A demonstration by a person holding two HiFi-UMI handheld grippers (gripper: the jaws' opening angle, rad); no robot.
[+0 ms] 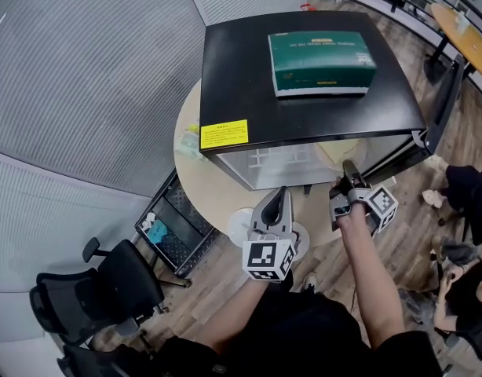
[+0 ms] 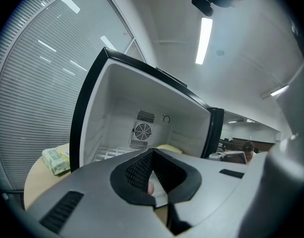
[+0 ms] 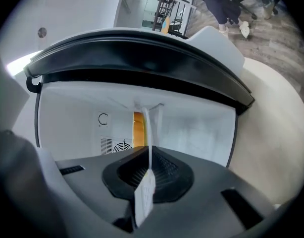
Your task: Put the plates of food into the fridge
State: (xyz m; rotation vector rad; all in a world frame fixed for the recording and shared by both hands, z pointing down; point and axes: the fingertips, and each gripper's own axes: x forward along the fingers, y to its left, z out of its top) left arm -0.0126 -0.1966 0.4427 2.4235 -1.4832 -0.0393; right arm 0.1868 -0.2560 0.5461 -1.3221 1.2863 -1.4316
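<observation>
The mini fridge (image 1: 241, 69) stands on the round worktop (image 1: 200, 199) with its door (image 1: 399, 157) swung open to the right, so that step looks done. A green box (image 1: 321, 61) rests on the fridge's top. The right claw (image 1: 349, 173) is at the open mouth, closed on the thin rim of the right plate (image 3: 144, 192). That plate shows edge-on between the jaws, with something orange beyond it, likely its food. The left claw (image 1: 281, 197) is nearer, over the worktop's near edge, and is closed on the rim of the left plate (image 1: 239, 228). This is a white plate lying flat beneath the claw, short of the fridge. Seen from the left claw's side, a pale yellow mound (image 2: 168, 148) shows low inside the cabinet. I can't tell whether that is the right plate at the mouth or one already stored. By my reckoning neither held plate is shelved yet: the right one looks closest, the left would follow, and then the door wants closing.
</observation>
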